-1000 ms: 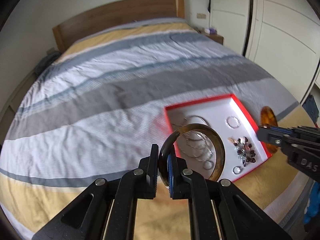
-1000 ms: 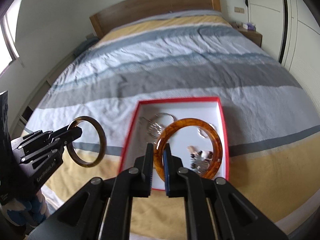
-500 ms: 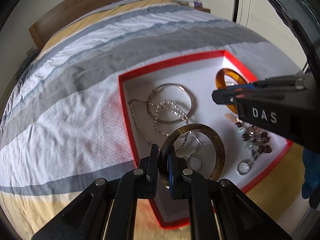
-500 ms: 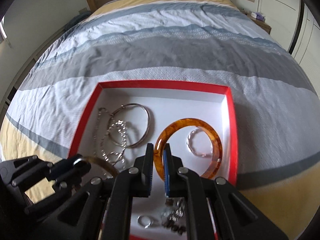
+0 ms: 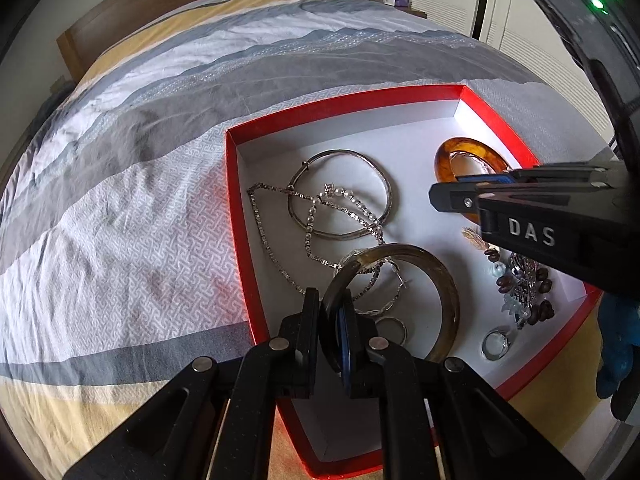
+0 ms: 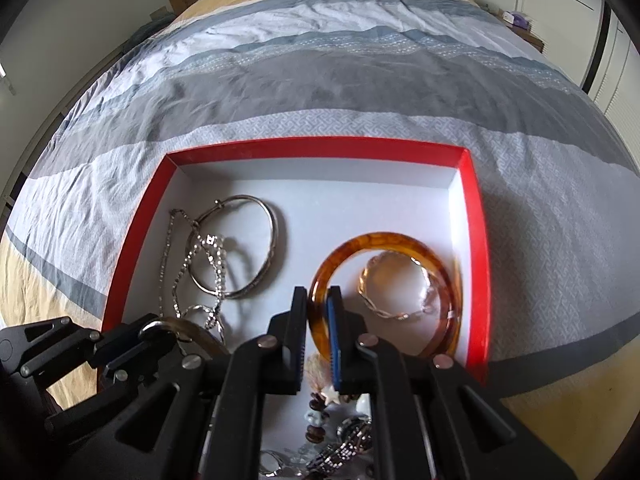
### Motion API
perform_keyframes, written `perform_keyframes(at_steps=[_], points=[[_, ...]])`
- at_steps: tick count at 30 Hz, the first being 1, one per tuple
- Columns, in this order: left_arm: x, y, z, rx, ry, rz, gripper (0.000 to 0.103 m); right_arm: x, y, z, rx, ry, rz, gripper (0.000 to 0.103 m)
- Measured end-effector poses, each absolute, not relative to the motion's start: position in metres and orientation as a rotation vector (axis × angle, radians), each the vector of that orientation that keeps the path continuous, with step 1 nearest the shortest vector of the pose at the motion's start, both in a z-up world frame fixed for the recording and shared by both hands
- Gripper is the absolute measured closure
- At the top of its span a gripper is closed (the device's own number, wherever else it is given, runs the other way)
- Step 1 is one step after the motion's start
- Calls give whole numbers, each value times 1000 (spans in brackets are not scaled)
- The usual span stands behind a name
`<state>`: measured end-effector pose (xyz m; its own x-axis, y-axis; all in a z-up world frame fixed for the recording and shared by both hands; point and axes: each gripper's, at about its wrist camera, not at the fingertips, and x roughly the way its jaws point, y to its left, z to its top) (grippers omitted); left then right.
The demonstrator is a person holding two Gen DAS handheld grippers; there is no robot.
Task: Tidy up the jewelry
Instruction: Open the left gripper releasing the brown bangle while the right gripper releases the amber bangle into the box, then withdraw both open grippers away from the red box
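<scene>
A red box with a white inside lies on the bed. My left gripper is shut on a smoky brown bangle, which stands on edge low over the box's near left part, above silver chains. My right gripper has an amber bangle between its pads. Its jaws are opening while the pads still touch the band. The amber bangle leans down onto the box floor at the right, around a thin silver bracelet. Each gripper shows in the other's view: right gripper, left gripper.
In the box also lie a plain silver bangle, a dark beaded piece and a ring. The striped bedcover spreads around the box, with a wooden headboard beyond and white wardrobe doors at the right.
Both grippers have come down from above the bed into the red box with their bangles. The amber bangle now lies tilted on the box floor.
</scene>
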<state>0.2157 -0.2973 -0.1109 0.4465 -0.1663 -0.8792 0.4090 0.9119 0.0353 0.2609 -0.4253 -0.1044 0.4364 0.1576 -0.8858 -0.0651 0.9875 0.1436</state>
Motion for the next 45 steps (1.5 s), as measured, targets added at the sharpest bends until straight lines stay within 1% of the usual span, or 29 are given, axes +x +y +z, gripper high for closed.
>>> perform_keyframes(at_steps=[2, 4, 6, 7, 9, 11, 15, 18, 24, 26, 27, 28, 30, 32, 34, 38, 41, 45], points=[[217, -296, -110, 243, 1060, -373, 91, 257, -426, -102, 94, 1110, 134, 91], [217, -295, -108, 232, 1066, -378, 87, 253, -429, -98, 101, 1106, 129, 91], [215, -294, -104, 216, 1064, -389, 76, 247, -431, -92, 108, 1099, 124, 88], [214, -294, -102, 209, 1063, -401, 72, 245, -432, -89, 108, 1096, 120, 88], [211, -294, -96, 203, 1054, -407, 68, 240, -433, -82, 107, 1089, 114, 87], [206, -293, -89, 198, 1041, -411, 58, 233, -435, -73, 104, 1075, 102, 87], [195, -286, -70, 187, 1010, -416, 56, 214, -440, -51, 119, 1042, 78, 87], [184, -275, -51, 175, 979, -405, 52, 195, -443, -33, 133, 1010, 61, 87], [155, -244, -9, 136, 903, -355, 40, 154, -431, 4, 143, 936, 40, 87], [144, -232, 5, 118, 877, -331, 34, 139, -422, 16, 143, 910, 40, 80], [138, -226, 11, 112, 865, -322, 33, 132, -417, 21, 140, 897, 40, 75], [131, -219, 18, 109, 845, -308, 31, 125, -412, 26, 139, 884, 42, 73], [116, -205, 34, 106, 801, -279, 28, 111, -400, 36, 139, 861, 53, 72], [105, -193, 44, 97, 776, -260, 22, 96, -386, 46, 132, 838, 59, 71], [92, -179, 55, 89, 748, -245, 19, 80, -371, 56, 126, 810, 69, 66], [65, -155, 75, 85, 689, -222, 11, 51, -343, 71, 107, 765, 73, 62], [46, -139, 85, 76, 664, -214, 8, 32, -326, 79, 100, 741, 70, 59], [22, -118, 94, 67, 627, -205, 8, 7, -306, 87, 81, 714, 64, 58]])
